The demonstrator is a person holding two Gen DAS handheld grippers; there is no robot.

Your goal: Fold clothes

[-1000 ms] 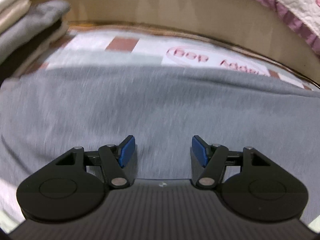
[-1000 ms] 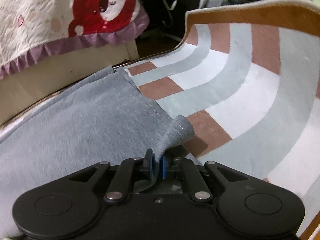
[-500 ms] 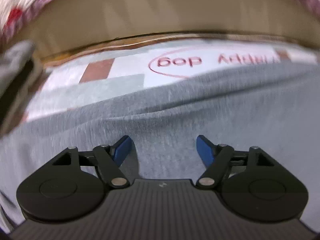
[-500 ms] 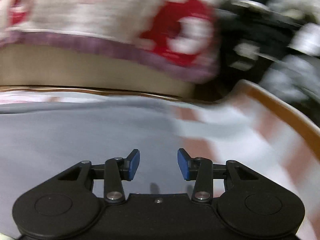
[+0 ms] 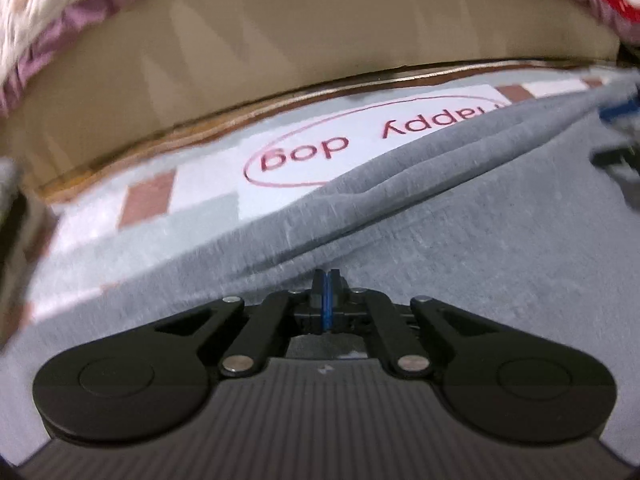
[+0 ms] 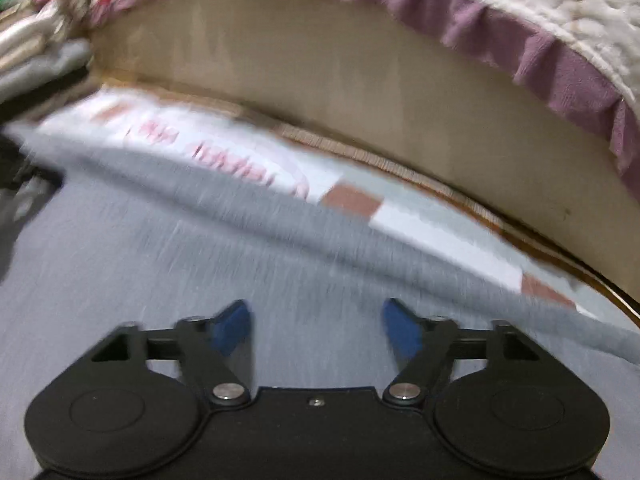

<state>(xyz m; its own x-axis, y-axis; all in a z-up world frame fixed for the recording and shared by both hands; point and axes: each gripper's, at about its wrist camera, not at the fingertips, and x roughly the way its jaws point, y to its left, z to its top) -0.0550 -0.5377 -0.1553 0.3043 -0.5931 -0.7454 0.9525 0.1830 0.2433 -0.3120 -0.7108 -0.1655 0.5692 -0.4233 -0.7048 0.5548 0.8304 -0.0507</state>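
On the patterned mat (image 5: 200, 200) beside the bed we have a grey garment (image 5: 500, 248) spread out, and it fills most of both views. It is a soft, heathered grey knit with a faint pale fleck; we cannot tell from here what kind of garment it is. Its far edge runs as a long ridge across the left wrist view, doubled into two or three shallow folds that rise toward the right, and it covers the near rim of a red oval on the mat, inside which "happy dog" is printed, upside-down to us. The mat itself shows white, pale green-grey and brown blocks with a tan border.

Our left hand-held gripper (image 5: 326, 300) is fully closed, its blue pads pressed together right at the foot of that fold; whether any cloth is pinched between them we cannot tell. Our right hand-held gripper (image 6: 316, 328) hangs over the flat grey cloth with its jaws opening wide and nothing between the blue pads (image 6: 230, 326). That view is blurred.

Beyond the mat stands the beige side of the bed (image 6: 360, 92), overhung by a quilted cover (image 6: 560, 12) with a purple ruffled hem
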